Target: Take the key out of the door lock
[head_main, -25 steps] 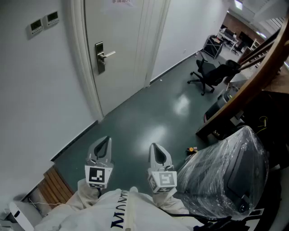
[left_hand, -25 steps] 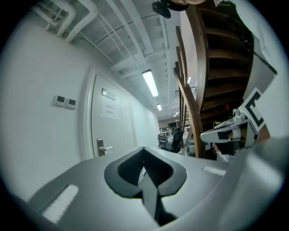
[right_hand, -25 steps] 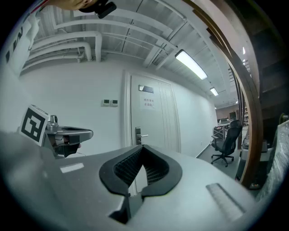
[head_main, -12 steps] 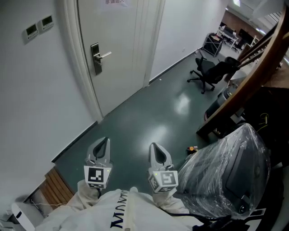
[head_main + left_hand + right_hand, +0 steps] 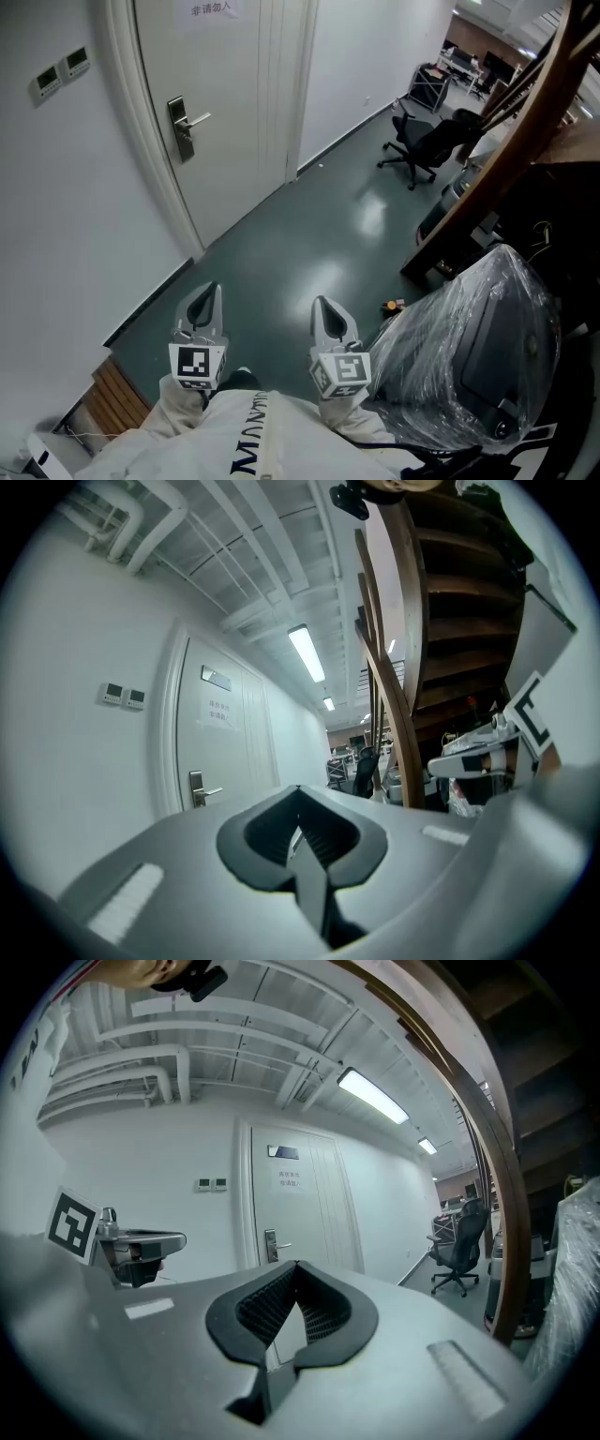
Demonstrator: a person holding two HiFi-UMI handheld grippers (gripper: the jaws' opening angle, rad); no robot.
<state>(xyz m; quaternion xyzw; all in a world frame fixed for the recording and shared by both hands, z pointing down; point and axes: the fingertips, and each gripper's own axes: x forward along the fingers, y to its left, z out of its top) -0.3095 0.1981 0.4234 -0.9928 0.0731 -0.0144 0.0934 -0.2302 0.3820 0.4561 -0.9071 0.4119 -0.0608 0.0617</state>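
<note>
The person holds both grippers low over the dark green floor (image 5: 309, 244). The left gripper (image 5: 207, 298) and the right gripper (image 5: 323, 311) each have their fingers (image 5: 258, 836) pressed fully together, with nothing between them. The door lock (image 5: 178, 128), with its lever handle (image 5: 195, 120), sits on the white door (image 5: 234, 112) at the upper left of the head view, well apart from both grippers; the key in it is too small to make out.

Head view steeply down, well back from door (image 5: 234, 122) — both gripper views face door too.
</note>
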